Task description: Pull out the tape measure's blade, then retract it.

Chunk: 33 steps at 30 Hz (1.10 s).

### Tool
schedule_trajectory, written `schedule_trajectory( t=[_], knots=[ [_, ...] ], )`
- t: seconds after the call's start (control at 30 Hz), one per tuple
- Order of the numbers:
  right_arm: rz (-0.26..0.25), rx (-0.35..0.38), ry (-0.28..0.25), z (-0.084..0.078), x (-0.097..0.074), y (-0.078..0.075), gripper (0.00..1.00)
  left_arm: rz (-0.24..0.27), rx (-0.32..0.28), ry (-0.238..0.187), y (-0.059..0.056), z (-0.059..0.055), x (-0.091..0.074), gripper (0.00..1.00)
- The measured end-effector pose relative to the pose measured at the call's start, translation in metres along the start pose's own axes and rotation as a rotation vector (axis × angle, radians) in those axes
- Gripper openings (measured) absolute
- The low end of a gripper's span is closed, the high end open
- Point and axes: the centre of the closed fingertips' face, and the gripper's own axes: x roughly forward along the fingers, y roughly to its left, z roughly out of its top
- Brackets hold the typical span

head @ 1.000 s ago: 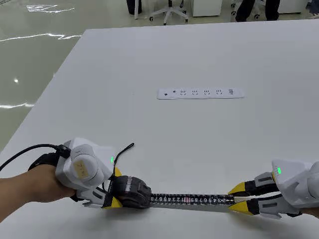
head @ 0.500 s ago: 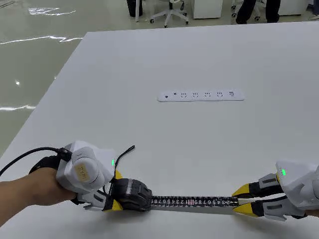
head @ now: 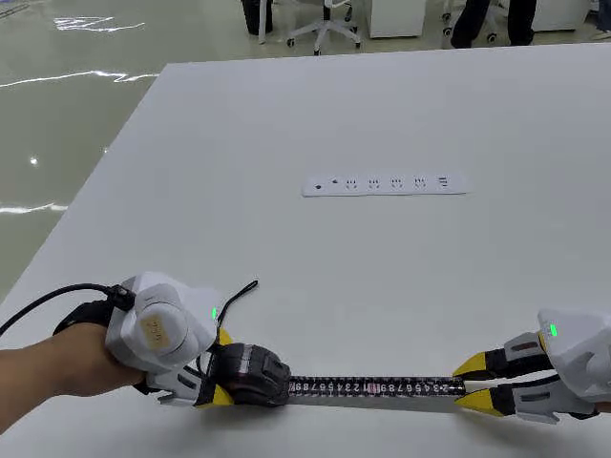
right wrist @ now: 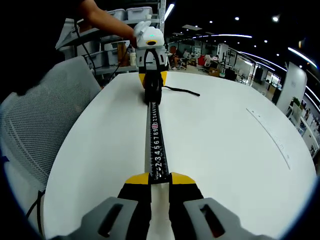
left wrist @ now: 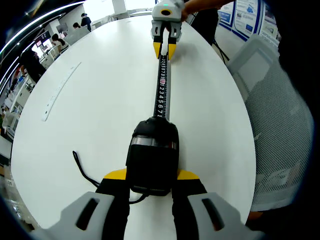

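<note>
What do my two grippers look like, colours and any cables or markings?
The left gripper and right gripper match: rounded white-grey bodies, black jaws with yellow tips, and a small green light on each. The left one also carries a pale label with marks too small to read, and a black cable leaves its rear.

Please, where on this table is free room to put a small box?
Free: the table between power strip and blade, and beyond the strip. Crowded: the near edge, where left gripper, tape measure, blade and right gripper line up.
</note>
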Motion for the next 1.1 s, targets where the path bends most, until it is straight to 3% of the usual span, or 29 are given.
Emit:
schedule_trajectory(
  t=[1.1],
  knots=[
    [-0.009, 0.003, 0.023, -0.013, -0.019, -0.005, 0.11, -0.001, -0.001, 0.005, 0.0, -0.001, 0.0, 0.27]
  ],
)
